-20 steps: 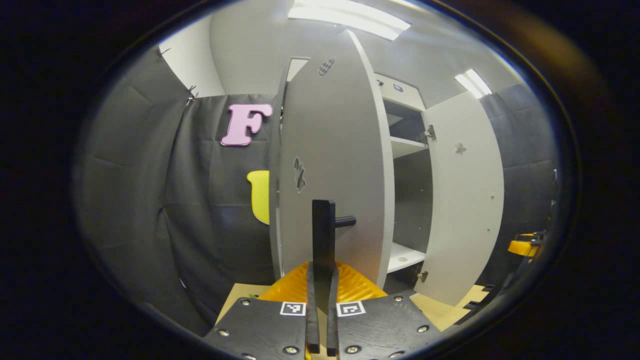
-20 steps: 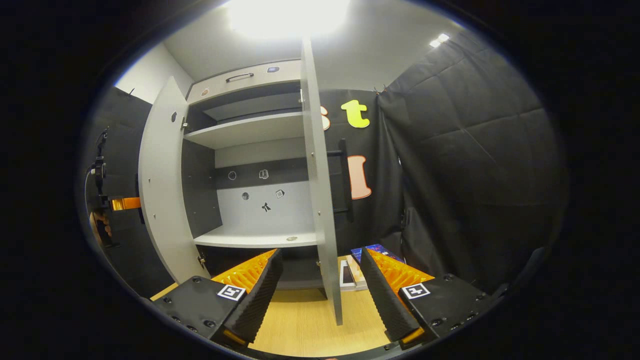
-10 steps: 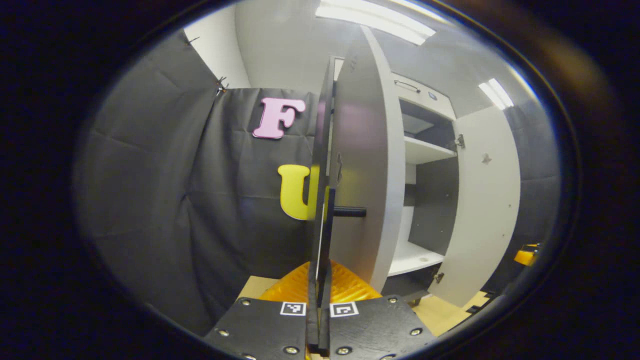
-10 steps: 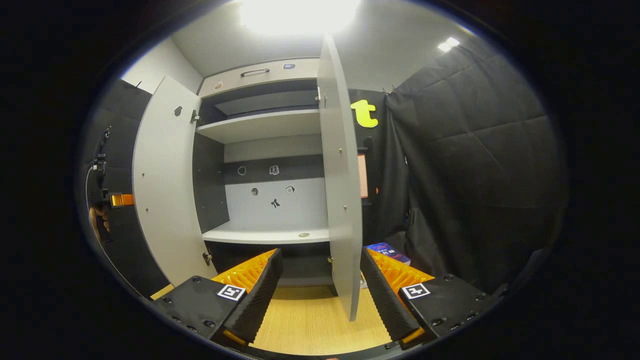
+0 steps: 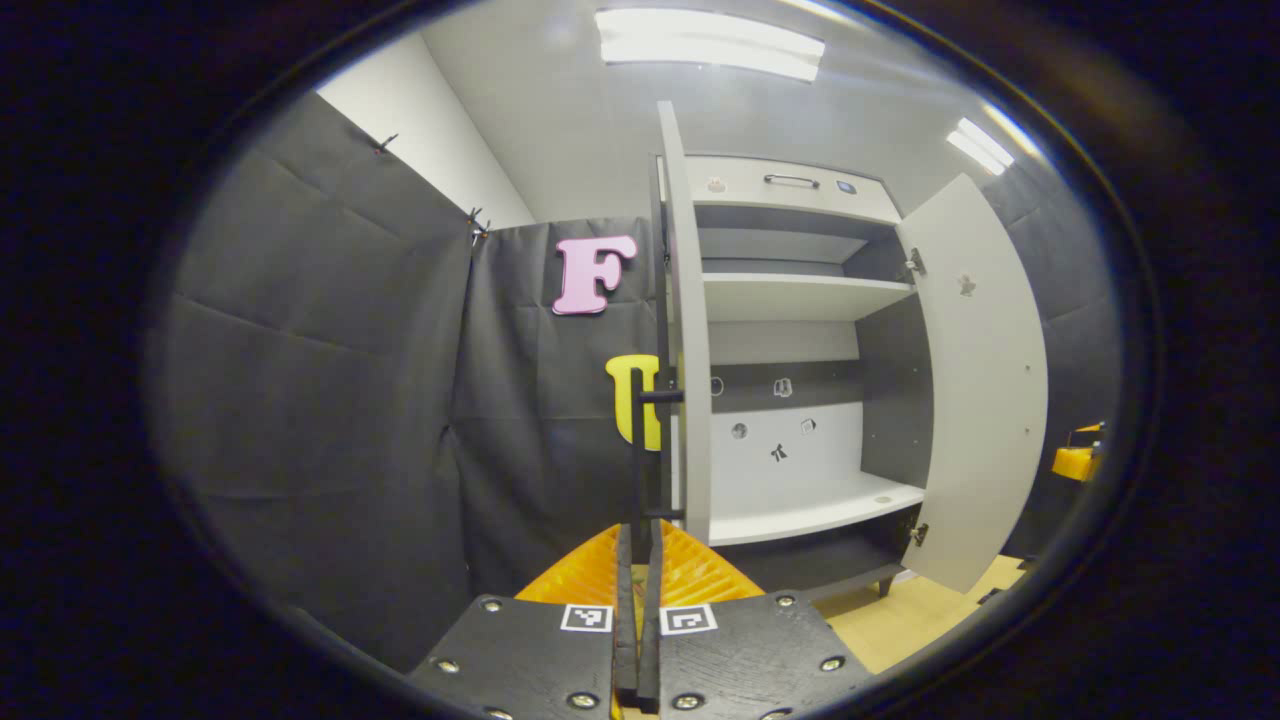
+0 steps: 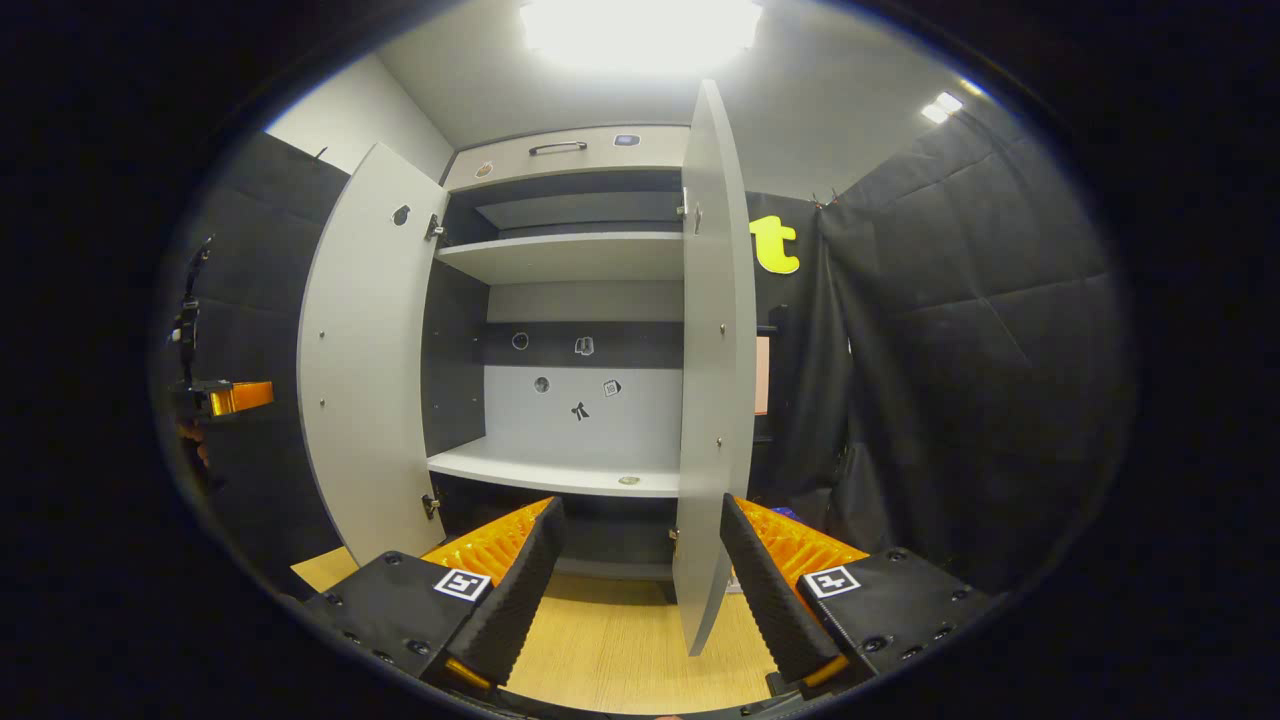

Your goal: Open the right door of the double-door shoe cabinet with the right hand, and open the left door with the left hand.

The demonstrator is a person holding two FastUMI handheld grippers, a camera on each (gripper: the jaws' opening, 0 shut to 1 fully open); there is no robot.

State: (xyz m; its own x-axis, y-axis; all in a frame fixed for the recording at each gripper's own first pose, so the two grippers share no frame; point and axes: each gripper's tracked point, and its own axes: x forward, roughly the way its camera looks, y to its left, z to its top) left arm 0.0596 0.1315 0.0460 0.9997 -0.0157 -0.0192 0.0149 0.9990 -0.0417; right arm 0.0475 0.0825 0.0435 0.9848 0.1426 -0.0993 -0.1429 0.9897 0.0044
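Observation:
The white shoe cabinet (image 5: pixel 800 295) has both doors swung out. In the left gripper view the left door (image 5: pixel 690 330) stands edge-on straight ahead. Its black bar handle (image 5: pixel 640 450) runs down into my left gripper (image 5: pixel 637 535), which is shut on it. The right door (image 5: pixel 985 380) hangs wide at the right, with the right gripper (image 5: pixel 1075 460) beyond it. In the right gripper view my right gripper (image 6: pixel 640 505) is open, and the right door (image 6: pixel 715 350) hangs in line with the gap, touching neither finger. The left door (image 6: pixel 370 350) shows its inner face, the left gripper (image 6: pixel 235 397) behind it.
Inside the cabinet are bare white shelves (image 6: pixel 560 470) and a dark back panel with small stickers. A drawer with a metal pull (image 6: pixel 558 148) tops it. Black cloth walls close in on both sides. Wooden floor (image 6: pixel 620 660) lies under the doors.
The left door has swung further out with my left gripper on its handle and now stands edge-on. The right door has shifted right and shows more of its inner face.

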